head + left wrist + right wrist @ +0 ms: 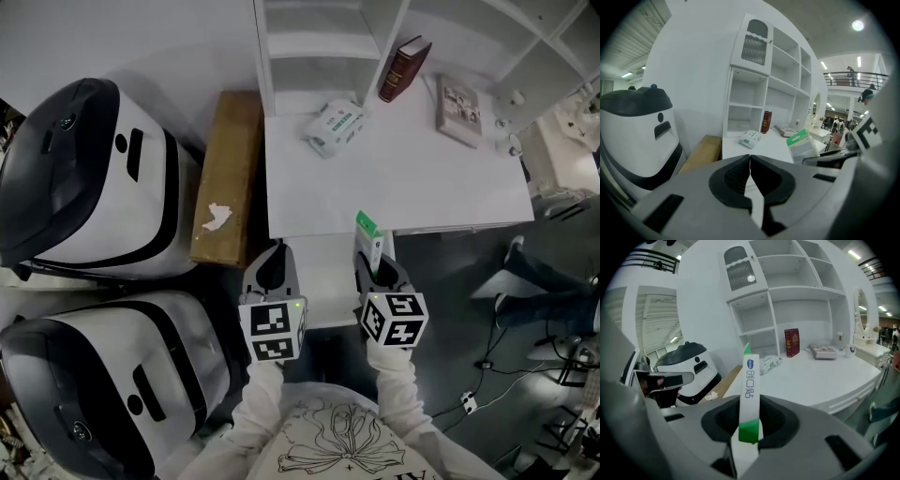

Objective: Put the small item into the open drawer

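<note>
A small flat box [368,232], green and white, stands upright between the jaws of my right gripper [376,261], which is shut on it. In the right gripper view the box [750,394] rises out of that gripper [750,430], narrow edge toward the camera. The white open drawer [326,281] juts out from the front of the white desk [441,187], and both grippers hover over it. My left gripper [272,258] is over the drawer's left side, its jaws [750,161] shut together on nothing. From the left gripper view the box [802,143] shows to the right.
Two large white-and-black machines [89,178] [103,384] fill the left. A brown cardboard box [228,169] with a crumpled tissue [217,217] stands beside the desk. On the desk lie a wipes pack [335,127], a red book [403,67] and a framed picture [458,108]. Someone's legs [544,281] are at the right.
</note>
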A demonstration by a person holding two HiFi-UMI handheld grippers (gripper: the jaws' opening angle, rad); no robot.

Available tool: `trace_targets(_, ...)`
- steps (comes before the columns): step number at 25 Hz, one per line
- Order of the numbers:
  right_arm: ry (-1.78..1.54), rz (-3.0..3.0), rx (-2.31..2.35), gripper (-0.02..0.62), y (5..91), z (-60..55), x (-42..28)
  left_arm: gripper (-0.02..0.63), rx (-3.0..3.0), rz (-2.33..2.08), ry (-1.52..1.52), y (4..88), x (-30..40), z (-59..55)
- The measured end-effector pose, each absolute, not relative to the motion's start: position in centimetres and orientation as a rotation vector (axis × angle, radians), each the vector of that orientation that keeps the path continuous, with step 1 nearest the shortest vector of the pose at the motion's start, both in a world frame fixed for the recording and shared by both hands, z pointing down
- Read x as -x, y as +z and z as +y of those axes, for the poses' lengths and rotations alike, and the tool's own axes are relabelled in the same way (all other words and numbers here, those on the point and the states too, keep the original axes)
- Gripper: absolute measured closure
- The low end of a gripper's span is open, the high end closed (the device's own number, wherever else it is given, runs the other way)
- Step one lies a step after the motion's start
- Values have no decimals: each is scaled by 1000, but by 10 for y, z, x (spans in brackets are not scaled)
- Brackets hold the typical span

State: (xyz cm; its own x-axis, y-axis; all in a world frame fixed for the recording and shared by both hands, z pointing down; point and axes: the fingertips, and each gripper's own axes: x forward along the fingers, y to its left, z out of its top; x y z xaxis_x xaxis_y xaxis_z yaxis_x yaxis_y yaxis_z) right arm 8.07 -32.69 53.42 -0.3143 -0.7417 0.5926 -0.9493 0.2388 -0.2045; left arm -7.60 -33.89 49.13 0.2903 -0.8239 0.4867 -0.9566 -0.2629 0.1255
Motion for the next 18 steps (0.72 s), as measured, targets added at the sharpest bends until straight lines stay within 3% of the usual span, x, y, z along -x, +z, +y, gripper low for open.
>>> trace_targets(18, 947, -1941, -1159, 507, 676, -297, -76, 600, -2014, -1554, 552, 573, 70, -340)
